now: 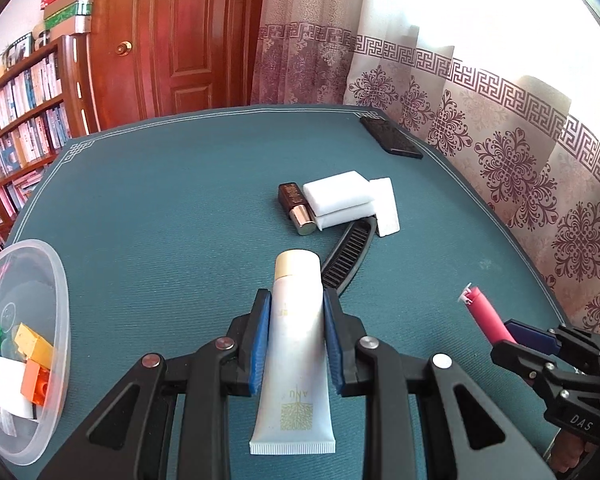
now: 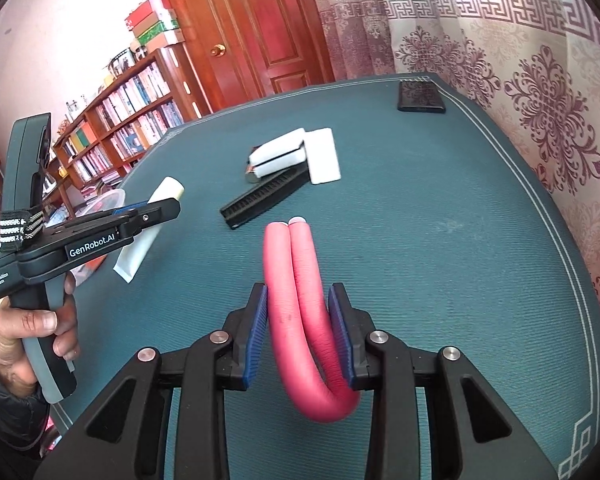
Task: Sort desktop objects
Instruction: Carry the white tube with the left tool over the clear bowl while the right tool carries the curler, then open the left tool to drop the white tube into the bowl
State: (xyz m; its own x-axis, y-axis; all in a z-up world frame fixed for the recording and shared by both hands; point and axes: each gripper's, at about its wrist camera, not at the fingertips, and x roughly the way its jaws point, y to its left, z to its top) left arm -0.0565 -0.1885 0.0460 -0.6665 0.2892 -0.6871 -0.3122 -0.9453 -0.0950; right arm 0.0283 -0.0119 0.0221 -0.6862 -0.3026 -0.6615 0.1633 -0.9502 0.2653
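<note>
- Left wrist view: my left tongs [image 1: 296, 312] are pinching a white cream tube [image 1: 294, 344] between both blue pads [image 1: 260, 344], cap forward, crimped end toward the camera, above the teal table mat [image 1: 160, 200].
- Right wrist view: my right tongs [image 2: 298, 306] are squeezing a folded pink foam roller [image 2: 300, 300], its two ends pointing forward and its bend hanging behind the pads.
- A clear bowl [image 1: 62, 320] holding coloured blocks [image 1: 32, 344] is lying at the left, cut off by the frame edge.
- Ahead, a black comb [image 1: 342, 256] is partly hidden under white sponges [image 1: 340, 200]; a brown lipstick [image 1: 298, 208] is touching them; a dark flat object [image 1: 392, 136] in the far corner is hard to identify.
- My left hand [image 2: 28, 340] is gripping the handle upright, its tongs tilting the tube upward.
</note>
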